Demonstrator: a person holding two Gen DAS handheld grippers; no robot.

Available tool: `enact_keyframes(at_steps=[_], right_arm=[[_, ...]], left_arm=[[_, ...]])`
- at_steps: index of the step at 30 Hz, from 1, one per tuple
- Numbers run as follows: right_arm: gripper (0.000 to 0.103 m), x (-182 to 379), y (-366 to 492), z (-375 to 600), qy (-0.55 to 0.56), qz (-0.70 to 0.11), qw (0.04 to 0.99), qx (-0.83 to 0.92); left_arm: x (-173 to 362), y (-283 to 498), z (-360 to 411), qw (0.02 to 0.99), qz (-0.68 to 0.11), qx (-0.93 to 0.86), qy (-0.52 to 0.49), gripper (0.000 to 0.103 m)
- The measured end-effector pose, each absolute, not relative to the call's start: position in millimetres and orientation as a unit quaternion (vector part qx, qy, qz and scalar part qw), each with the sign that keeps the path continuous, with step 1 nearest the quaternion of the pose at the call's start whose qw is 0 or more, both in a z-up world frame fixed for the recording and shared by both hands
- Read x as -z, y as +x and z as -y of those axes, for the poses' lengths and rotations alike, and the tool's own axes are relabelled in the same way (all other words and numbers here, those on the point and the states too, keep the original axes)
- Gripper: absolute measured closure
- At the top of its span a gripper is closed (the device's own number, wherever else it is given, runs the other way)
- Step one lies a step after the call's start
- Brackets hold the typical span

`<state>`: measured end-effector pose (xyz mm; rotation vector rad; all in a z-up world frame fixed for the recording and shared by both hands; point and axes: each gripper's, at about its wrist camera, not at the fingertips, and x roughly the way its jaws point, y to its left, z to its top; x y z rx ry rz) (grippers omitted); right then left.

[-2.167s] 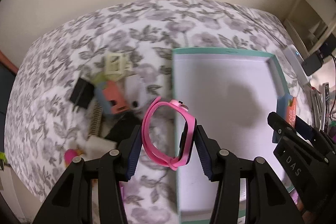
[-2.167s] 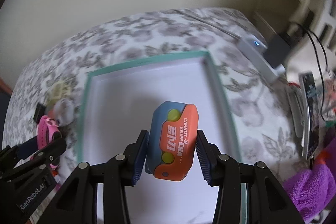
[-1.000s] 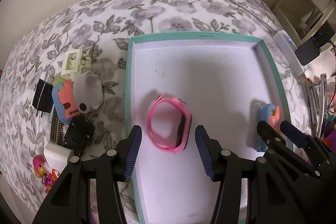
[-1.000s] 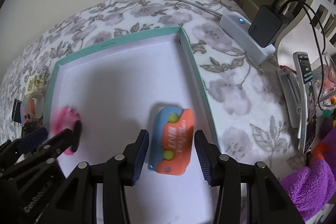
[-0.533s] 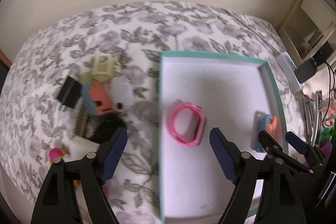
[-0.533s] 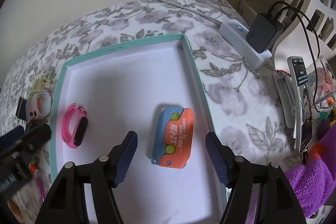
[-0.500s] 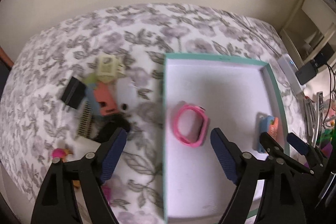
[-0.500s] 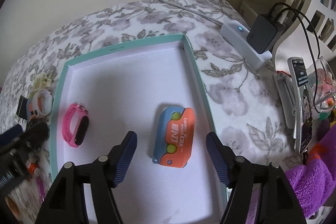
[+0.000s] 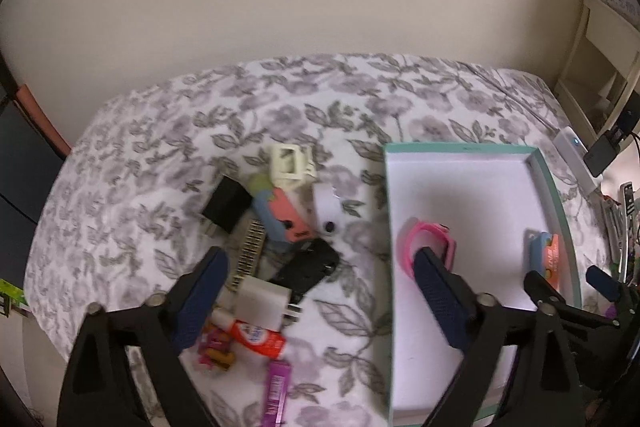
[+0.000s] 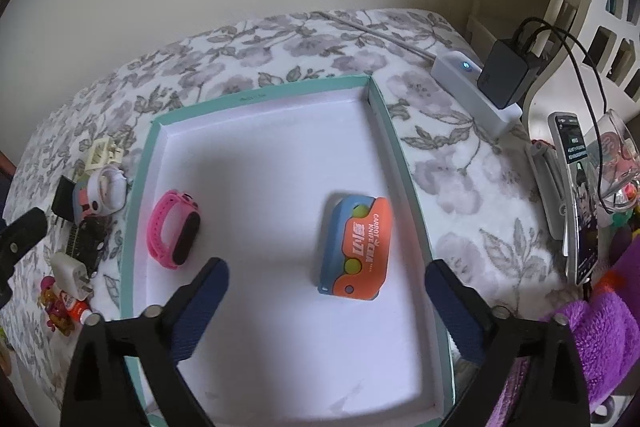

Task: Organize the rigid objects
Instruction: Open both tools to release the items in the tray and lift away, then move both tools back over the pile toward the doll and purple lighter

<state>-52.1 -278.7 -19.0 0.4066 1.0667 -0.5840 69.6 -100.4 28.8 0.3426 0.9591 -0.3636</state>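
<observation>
A teal-rimmed white tray [image 10: 372,87] lies on the floral bedspread. In it are a pink watch band [image 10: 174,229] at the left and an orange-and-blue carrot knife [image 10: 358,251] at the right; both also show in the left wrist view, the band [image 9: 430,241] and the knife [image 9: 546,257]. My right gripper [image 10: 326,311] is open and empty above the tray's near half. My left gripper [image 9: 318,301] is open and empty, over a pile of small objects [image 9: 280,227] left of the tray [image 9: 468,149].
The pile holds a black plug [image 9: 226,207], a cream frame [image 9: 290,167], a white charger [image 9: 264,301], a glue tube [image 9: 258,339] and a purple stick [image 9: 276,393]. A power strip [image 10: 476,91], a phone [image 10: 578,195] and purple cloth [image 10: 596,343] lie right of the tray.
Both grippers let go of their objects in the tray, opened wide and pulled back. My left gripper has swung left over the pile.
</observation>
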Motion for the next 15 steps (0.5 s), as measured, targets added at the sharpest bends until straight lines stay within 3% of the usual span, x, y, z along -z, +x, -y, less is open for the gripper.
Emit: enact_keyframes(at_steps=[15], right_arm=[[0.000,-42,-49,250,0.196,-0.418,0.850,0.252]], left_arm=[[-55,69,30,0.887,-0.430,0.148,0.078,0.000]])
